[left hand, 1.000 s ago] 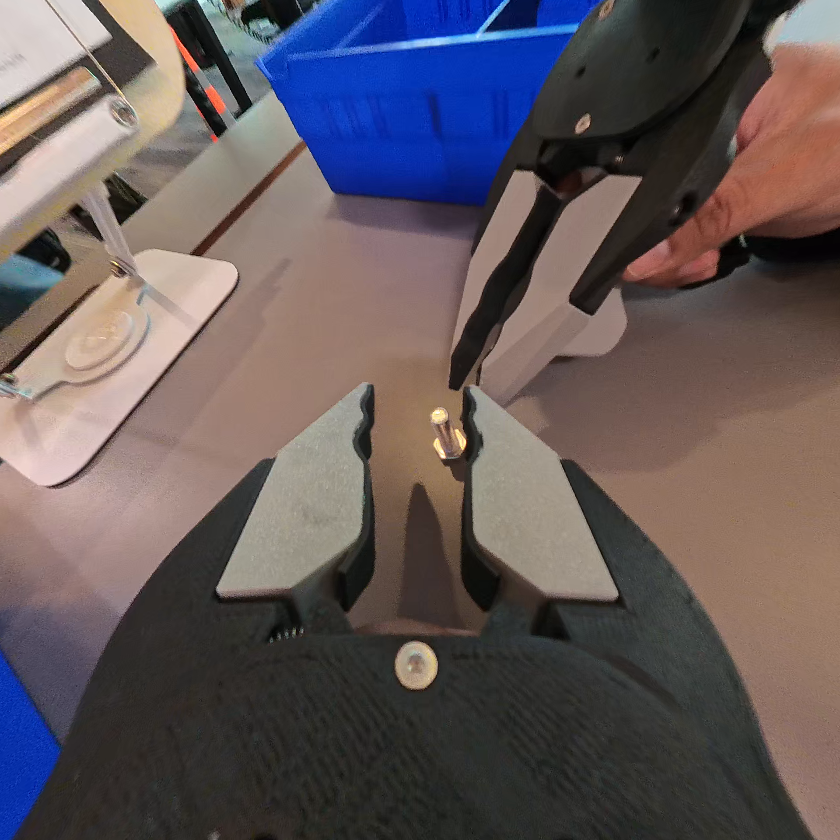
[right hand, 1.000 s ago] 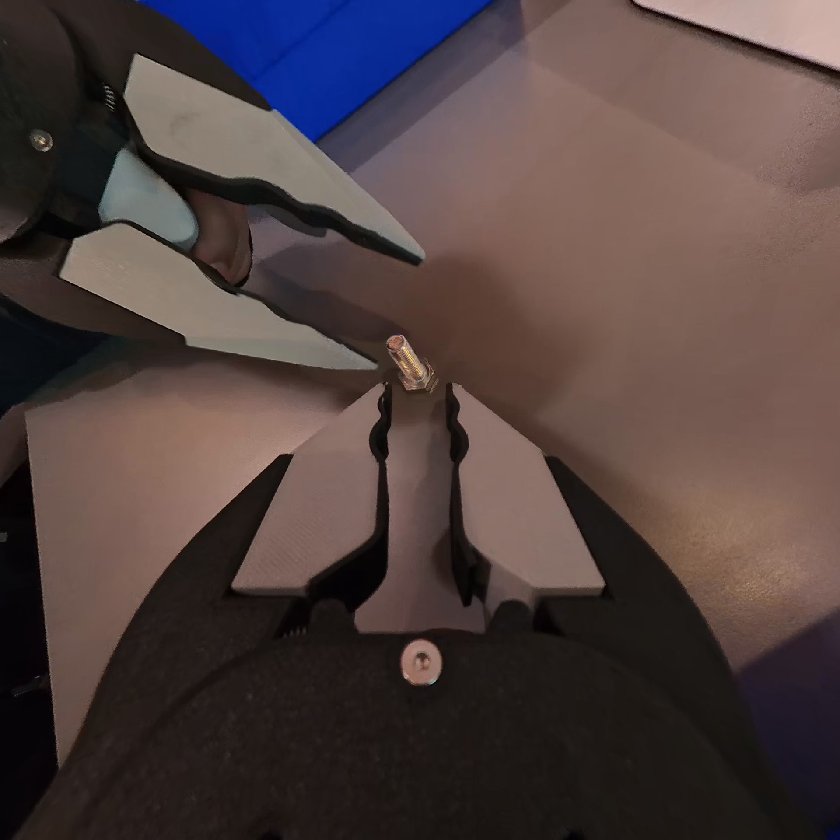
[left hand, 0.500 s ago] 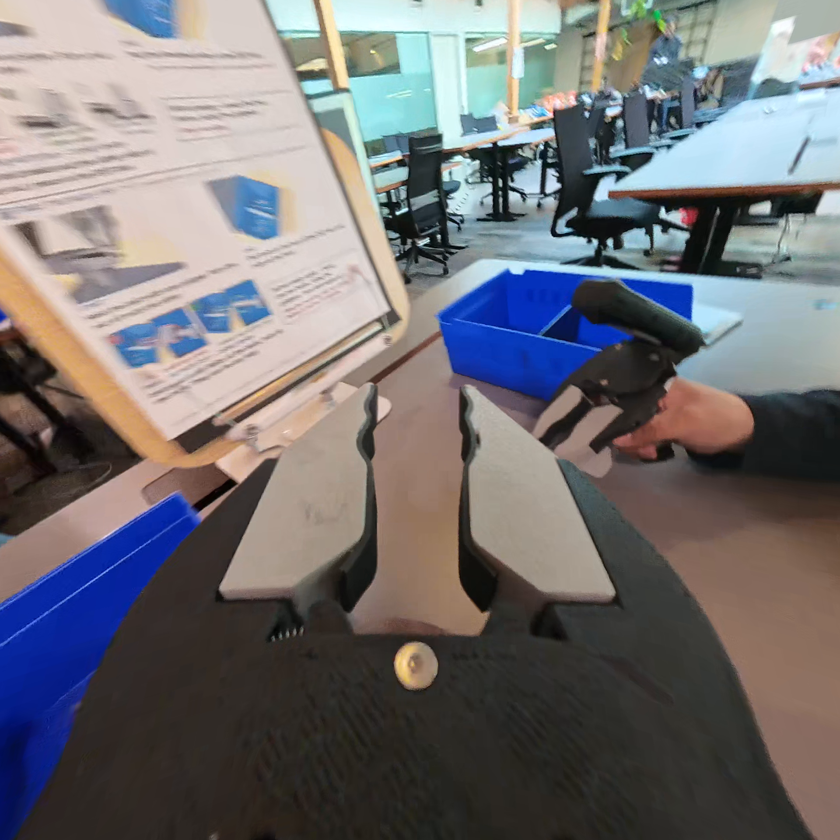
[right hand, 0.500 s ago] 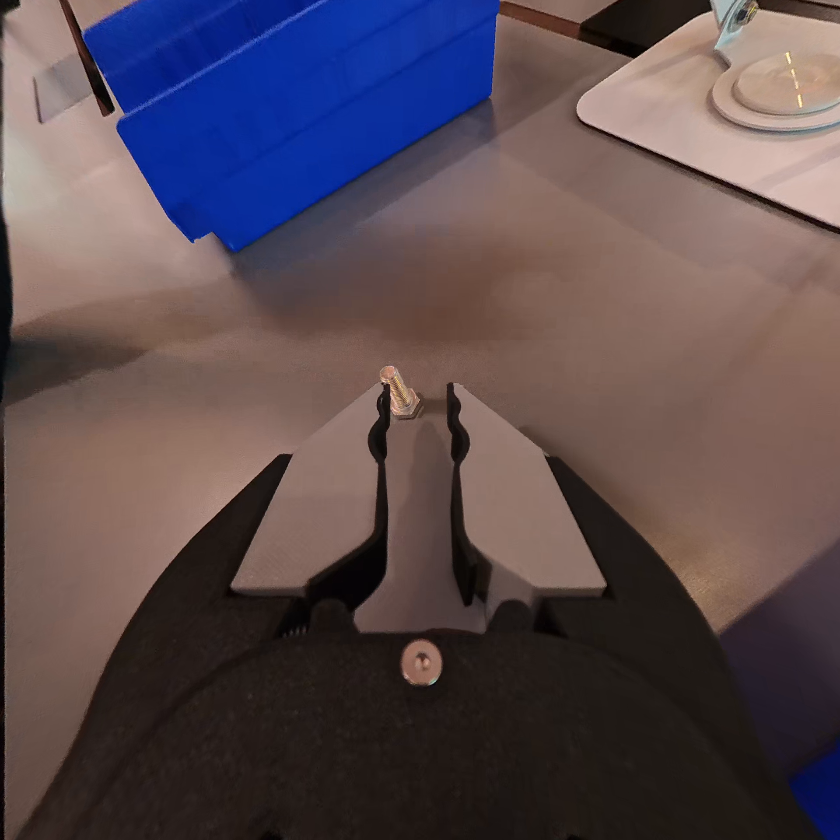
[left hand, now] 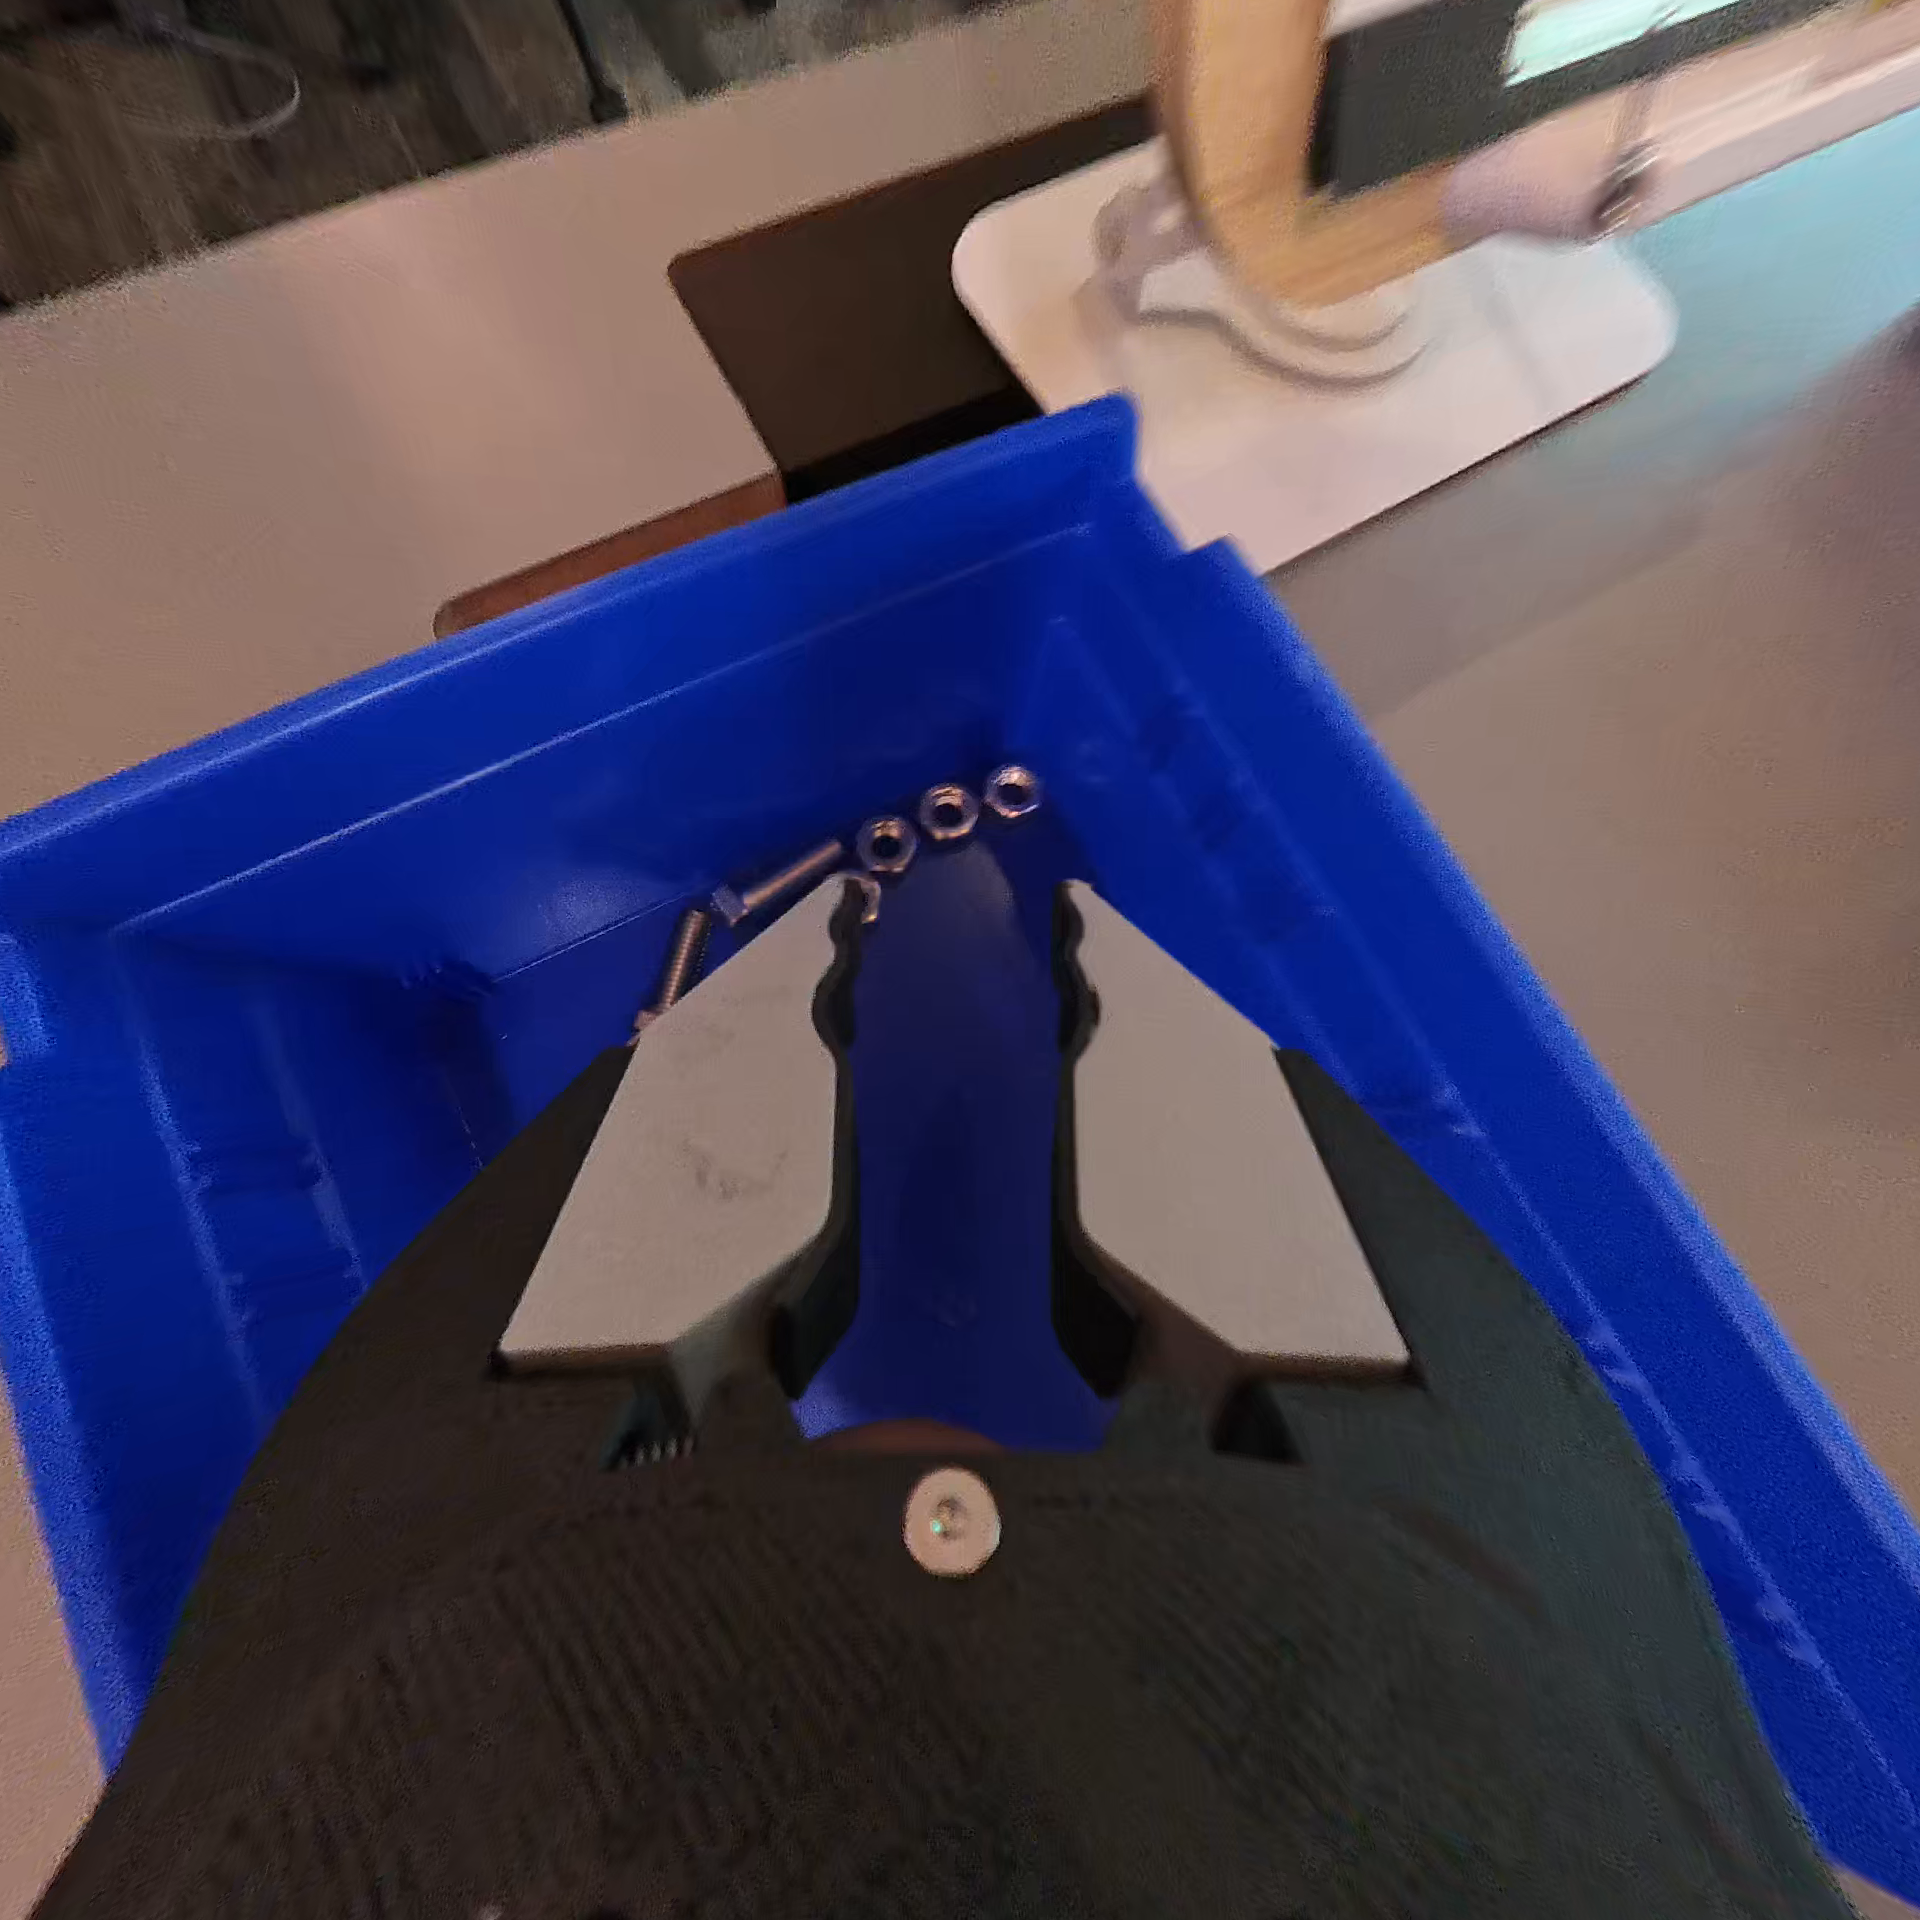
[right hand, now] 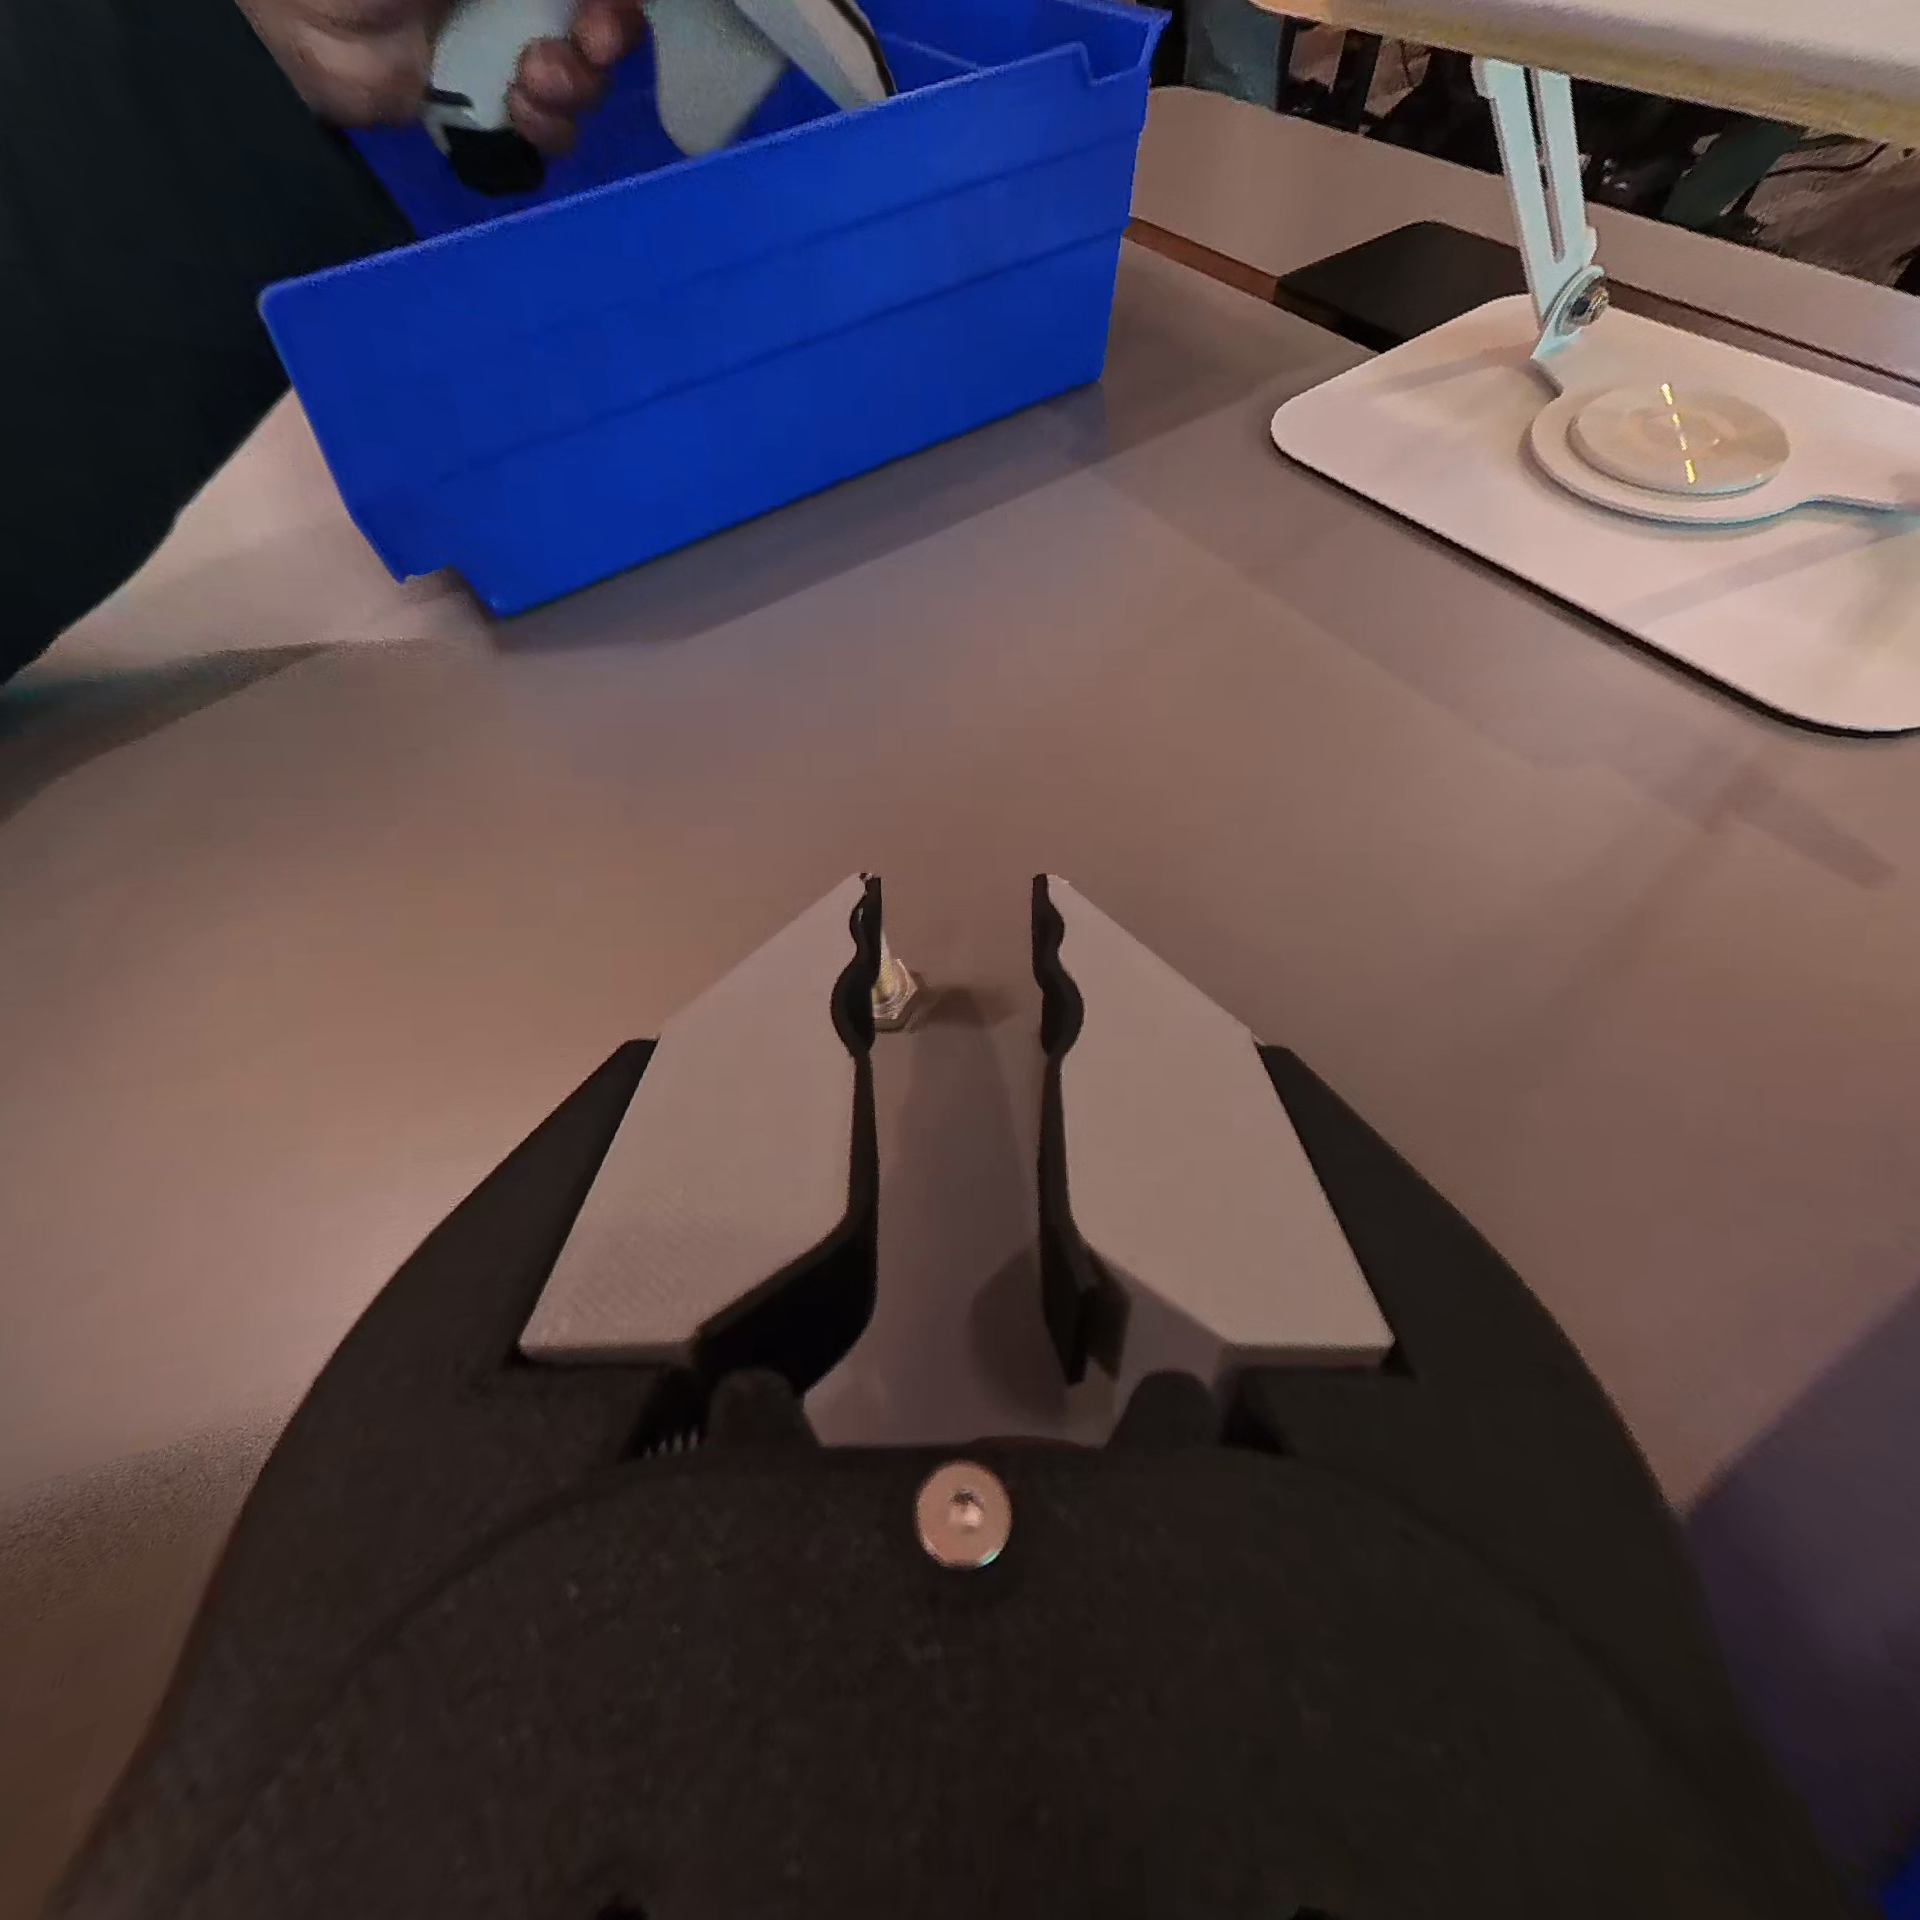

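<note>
In the left wrist view my left gripper point(left hand: 958, 899) is open and empty, reaching down into a blue bin point(left hand: 644, 717). Its fingertips are just short of the bin's far corner, where three small silver nuts point(left hand: 948, 810) lie in a row beside two silver bolts point(left hand: 781, 881). In the right wrist view my right gripper point(right hand: 956, 883) is open and low over the grey table. A small silver bolt point(right hand: 894, 995) stands on its head between the fingers, close against the left finger point(right hand: 769, 1091). The left gripper point(right hand: 748, 73) also shows far off in the blue bin point(right hand: 727, 343).
A white stand base point(right hand: 1662, 520) with a tilted arm sits at the right on the table; it also shows blurred in the left wrist view point(left hand: 1351, 291). A person's hand point(right hand: 520, 62) and dark sleeve are at the upper left. A dark cut-out point(left hand: 831, 343) lies behind the bin. My hands' fingertips stand some 30 centimeters from each other.
My left gripper left the bolt on the table, swung up and came down into the blue bin over the nuts. My right gripper moved forward, so the bolt now stands between its fingers.
</note>
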A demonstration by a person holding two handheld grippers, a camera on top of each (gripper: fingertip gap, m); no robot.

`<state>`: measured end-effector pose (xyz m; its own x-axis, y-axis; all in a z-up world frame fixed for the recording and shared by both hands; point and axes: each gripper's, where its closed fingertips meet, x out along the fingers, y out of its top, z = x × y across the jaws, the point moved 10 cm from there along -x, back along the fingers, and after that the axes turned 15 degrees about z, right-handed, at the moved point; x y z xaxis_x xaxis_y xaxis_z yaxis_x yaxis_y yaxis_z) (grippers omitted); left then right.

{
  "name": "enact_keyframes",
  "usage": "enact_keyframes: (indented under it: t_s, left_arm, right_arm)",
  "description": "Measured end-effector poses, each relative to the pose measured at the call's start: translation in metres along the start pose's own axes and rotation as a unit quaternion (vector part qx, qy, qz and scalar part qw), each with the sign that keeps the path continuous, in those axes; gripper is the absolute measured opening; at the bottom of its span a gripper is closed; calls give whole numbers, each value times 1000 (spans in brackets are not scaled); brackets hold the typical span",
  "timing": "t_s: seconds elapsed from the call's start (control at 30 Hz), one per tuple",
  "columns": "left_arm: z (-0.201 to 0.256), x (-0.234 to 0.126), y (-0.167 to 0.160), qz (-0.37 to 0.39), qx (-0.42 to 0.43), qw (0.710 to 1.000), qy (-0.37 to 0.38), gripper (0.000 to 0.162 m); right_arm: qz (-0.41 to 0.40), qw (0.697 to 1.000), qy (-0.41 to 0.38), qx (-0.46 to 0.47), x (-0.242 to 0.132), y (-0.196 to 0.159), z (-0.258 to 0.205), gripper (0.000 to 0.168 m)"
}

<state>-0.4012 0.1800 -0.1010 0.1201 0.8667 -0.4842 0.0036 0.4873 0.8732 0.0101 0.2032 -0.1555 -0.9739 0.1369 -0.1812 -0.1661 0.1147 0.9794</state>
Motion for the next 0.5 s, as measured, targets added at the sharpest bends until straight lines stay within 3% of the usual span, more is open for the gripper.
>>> enact_keyframes:
  t_s: [0.23,0.37,0.5]
  left_arm:
    - [-6,51,-30,-118,59,991,39,33]
    - [-8,52,-31,-128,92,985,76,31]
    - [-11,52,-34,-111,74,989,58,24]
  right_arm:
    - [0,1000,-1,4,5,-1,5,27]
    - [-1,1000,-2,0,4,-1,3,27]
    - [-5,1000,0,-2,3,-2,1,26]
